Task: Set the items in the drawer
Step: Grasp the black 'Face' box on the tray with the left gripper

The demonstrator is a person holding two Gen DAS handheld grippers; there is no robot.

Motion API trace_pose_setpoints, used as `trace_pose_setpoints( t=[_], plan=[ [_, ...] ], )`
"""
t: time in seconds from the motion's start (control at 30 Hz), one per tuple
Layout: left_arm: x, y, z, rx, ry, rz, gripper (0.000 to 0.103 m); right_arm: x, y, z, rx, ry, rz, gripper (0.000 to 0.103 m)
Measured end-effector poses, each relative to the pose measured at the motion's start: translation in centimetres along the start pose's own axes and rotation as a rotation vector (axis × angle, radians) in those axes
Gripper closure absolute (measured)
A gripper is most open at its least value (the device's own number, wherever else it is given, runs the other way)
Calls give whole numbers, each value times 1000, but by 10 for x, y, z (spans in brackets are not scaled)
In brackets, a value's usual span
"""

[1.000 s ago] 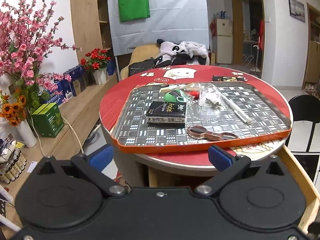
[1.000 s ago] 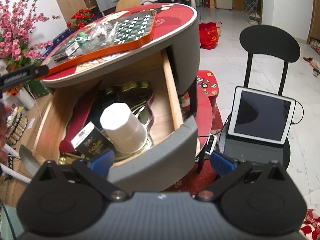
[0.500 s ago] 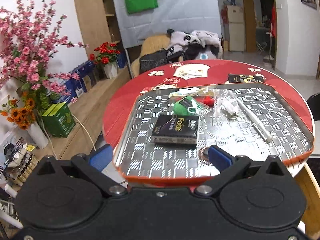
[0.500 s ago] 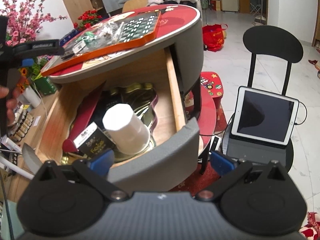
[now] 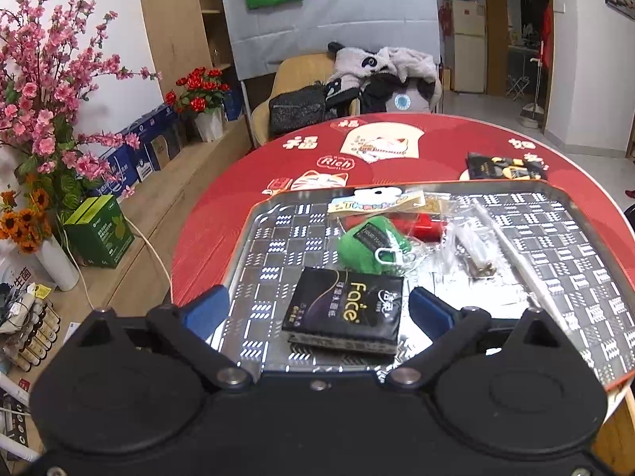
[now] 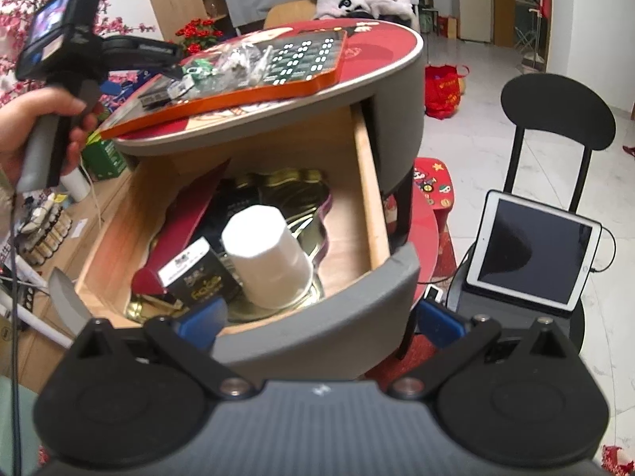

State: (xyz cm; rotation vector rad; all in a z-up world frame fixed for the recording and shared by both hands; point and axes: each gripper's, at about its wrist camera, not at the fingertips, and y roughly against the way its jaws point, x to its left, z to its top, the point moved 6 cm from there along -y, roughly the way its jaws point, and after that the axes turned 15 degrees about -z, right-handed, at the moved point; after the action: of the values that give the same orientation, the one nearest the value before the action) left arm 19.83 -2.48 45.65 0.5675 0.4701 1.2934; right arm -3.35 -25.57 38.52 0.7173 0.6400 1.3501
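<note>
A black "Face" box (image 5: 345, 311) lies on the patterned metal tray (image 5: 270, 246) on the red round table. My left gripper (image 5: 317, 311) straddles the box, and its jaws are closing. Both blue fingertips (image 5: 204, 309) still stand clear of the box's sides. Behind the box lie a green pouch (image 5: 369, 244), a clear bag of small parts (image 5: 472, 246) and a white stick (image 5: 520, 265). In the right wrist view the open drawer (image 6: 367, 182) holds a white cup (image 6: 266, 254), a second black box (image 6: 198, 277) and a gold tin. My right gripper (image 6: 321, 323) hovers open over the drawer's grey front (image 6: 317, 341).
A hand (image 6: 24, 135) holds the left gripper (image 6: 158, 53) over the tray's left end. A black chair (image 6: 555, 119) with a tablet (image 6: 532, 250) stands right of the drawer. Flowers (image 5: 39, 79) and boxes line a wooden shelf to the left.
My left gripper has moved forward over the tray until the black box lies between its fingers, which have narrowed a little. The right gripper has stayed put.
</note>
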Motion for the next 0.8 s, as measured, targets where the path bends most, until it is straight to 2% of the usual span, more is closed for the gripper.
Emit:
trace_pose_setpoints(
  t=[0.23, 0.33, 0.4, 0.53, 0.7, 0.8],
  plan=[
    [-3, -10, 0, 13, -33, 10, 10, 0, -3, 0, 6, -3, 15, 1],
    [-4, -11, -2, 9, -51, 11, 15, 0, -3, 0, 5, -1, 16, 1],
    [-5, -13, 0, 14, -57, 4, 20, 0, -3, -1, 4, 0, 17, 1],
    [-5, -14, -4, 22, -52, -16, 24, 0, -4, -1, 7, -3, 21, 1],
    [0, -12, -5, 22, -22, -55, 37, 0, -5, -1, 6, -4, 24, 1],
    [3, -10, -7, 8, -10, -67, 37, -1, -6, -1, 8, -7, 29, 1]
  ],
)
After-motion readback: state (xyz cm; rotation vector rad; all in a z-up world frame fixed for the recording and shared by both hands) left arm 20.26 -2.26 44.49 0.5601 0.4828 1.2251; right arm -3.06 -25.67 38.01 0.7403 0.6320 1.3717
